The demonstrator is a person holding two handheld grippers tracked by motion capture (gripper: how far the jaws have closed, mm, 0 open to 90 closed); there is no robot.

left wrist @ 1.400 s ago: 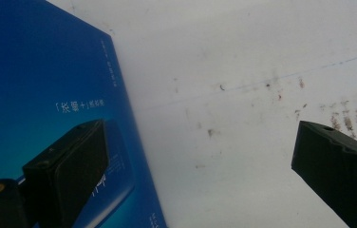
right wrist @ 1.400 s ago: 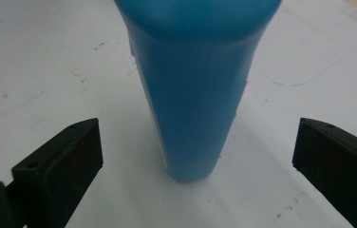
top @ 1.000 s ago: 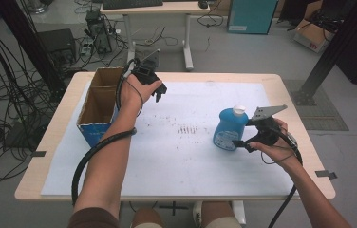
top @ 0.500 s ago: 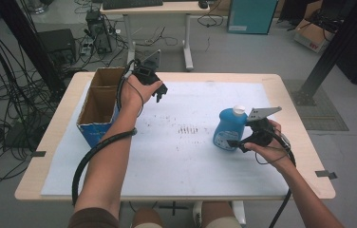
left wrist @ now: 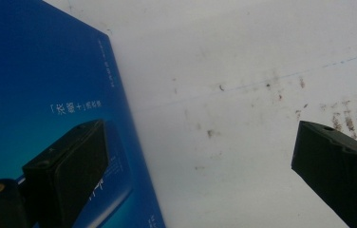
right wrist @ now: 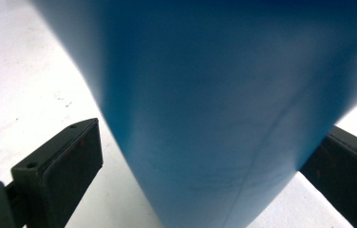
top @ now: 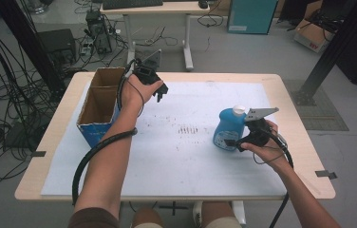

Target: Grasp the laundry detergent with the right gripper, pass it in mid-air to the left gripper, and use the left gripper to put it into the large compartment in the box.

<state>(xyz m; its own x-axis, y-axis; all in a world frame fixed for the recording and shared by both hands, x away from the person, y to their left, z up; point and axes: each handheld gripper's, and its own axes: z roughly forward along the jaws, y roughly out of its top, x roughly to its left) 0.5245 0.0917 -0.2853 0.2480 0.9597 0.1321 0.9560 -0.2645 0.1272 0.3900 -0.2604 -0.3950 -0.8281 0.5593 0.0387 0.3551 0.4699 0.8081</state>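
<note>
- The blue bottle (top: 230, 128) stands upright on the right side of the table (top: 300, 109), white cap on top.
- My right gripper (top: 239, 141) sits wide open around its base; one jaw clearly stands off it.
- My left gripper (top: 161, 93) hangs open and empty, far left.
- Just beside it stands the open cardboard box (top: 101, 102).

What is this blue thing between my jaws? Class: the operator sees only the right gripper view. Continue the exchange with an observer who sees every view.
Observer: A blue bottle with a white cap, standing upright on a white sheet.
Operator: Where is the other gripper?
Observer: The left gripper hangs open beside a box at the table's left side.
Operator: Is that box shut?
Observer: No, its top is open.
</note>
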